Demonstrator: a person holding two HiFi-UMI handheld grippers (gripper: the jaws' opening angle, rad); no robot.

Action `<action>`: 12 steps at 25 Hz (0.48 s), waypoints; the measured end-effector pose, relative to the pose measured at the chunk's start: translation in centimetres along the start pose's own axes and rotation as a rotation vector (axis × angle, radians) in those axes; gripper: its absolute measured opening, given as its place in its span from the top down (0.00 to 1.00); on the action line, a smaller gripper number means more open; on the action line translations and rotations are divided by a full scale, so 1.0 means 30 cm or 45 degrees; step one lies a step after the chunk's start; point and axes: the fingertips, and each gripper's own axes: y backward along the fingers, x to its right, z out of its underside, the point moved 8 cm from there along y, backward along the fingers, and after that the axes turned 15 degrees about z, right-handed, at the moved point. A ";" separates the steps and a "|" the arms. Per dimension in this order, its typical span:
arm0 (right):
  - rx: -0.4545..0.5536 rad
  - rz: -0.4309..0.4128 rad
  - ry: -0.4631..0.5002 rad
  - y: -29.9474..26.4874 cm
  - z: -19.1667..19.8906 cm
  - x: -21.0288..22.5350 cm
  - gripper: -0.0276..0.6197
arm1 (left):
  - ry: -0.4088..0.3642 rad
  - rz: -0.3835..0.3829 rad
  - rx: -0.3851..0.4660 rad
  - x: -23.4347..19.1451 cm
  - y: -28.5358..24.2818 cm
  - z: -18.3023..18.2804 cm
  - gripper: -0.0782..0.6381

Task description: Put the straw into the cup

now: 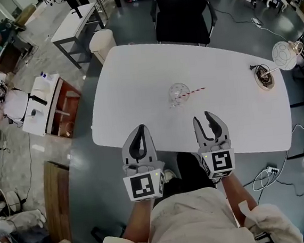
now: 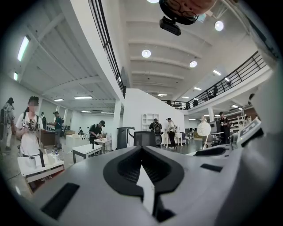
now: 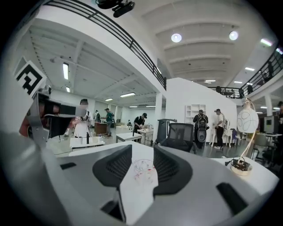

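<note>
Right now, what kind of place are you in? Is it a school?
Probably a big open workshop or lab rather than a school. People stand at work tables spread over a wide floor, a railed upper walkway runs overhead, and an office chair sits at the white table.

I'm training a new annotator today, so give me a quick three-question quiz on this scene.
1. True or false: one end of the straw sits inside the cup.
2. Of the left gripper and the right gripper, which has its jaws apart? A left, B right, C both.
3. Fill in: in the right gripper view, the thing seen between its jaws is the ____.

Key: 1 true; 2 B; 3 cup.
</note>
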 end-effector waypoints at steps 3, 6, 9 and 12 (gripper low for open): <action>0.056 0.028 -0.003 0.020 -0.057 0.026 0.74 | -0.030 0.002 0.018 0.007 0.018 -0.032 0.89; 0.117 0.051 -0.007 0.032 -0.117 0.044 0.74 | -0.079 -0.008 0.031 -0.001 0.032 -0.081 0.89; 0.194 0.071 -0.030 0.057 -0.190 0.068 0.76 | -0.111 -0.005 0.058 -0.001 0.047 -0.136 0.89; 0.275 0.077 -0.058 0.081 -0.274 0.086 0.77 | -0.141 0.000 0.092 0.004 0.058 -0.190 0.89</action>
